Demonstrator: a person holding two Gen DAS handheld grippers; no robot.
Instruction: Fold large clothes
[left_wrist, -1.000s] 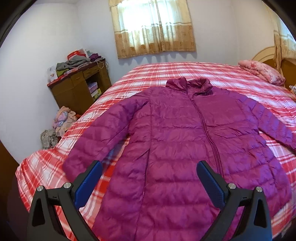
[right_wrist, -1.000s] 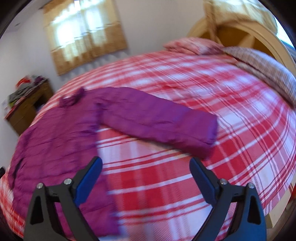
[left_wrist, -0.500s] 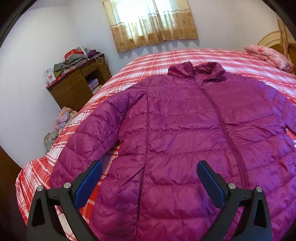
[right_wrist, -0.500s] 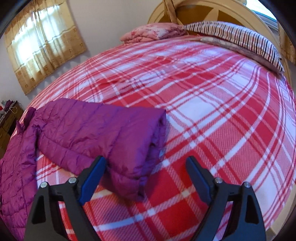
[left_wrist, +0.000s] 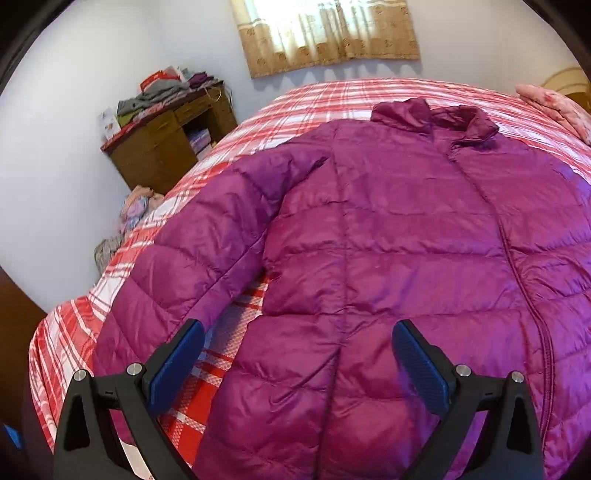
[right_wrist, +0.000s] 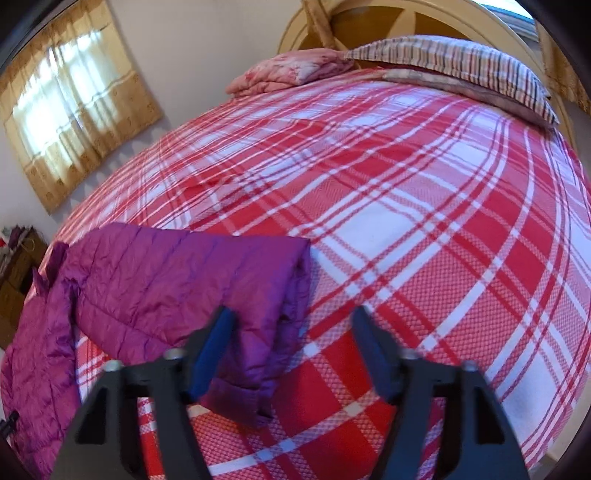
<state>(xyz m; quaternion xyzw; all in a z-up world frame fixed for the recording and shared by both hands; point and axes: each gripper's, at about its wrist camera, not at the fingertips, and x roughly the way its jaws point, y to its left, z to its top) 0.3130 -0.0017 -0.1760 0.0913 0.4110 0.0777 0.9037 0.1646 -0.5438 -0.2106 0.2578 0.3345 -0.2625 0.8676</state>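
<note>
The purple jacket (left_wrist: 388, 258) lies flat and zipped on the plaid bed (right_wrist: 406, 221), front up, so both sides can be folded inward. Its long axis runs from the hem up to the collar, which points toward the curtain (left_wrist: 325, 33). The left gripper (left_wrist: 297, 354) hangs spread above the hem. The right gripper (right_wrist: 291, 347) has just been closing around the sleeve cuff (right_wrist: 258, 350), not yet pinching it.

Bedroom w/ white walls (left_wrist: 55, 155). Window behind beige curtains (left_wrist: 328, 33), daylight coming thru. I see a brown wooden cabinet (left_wrist: 162, 147) in the corner, clutter on top. Bed (right_wrist: 424, 221) has red-white plaid cover, arched wood headboard (right_wrist: 369, 26), pillows.
</note>
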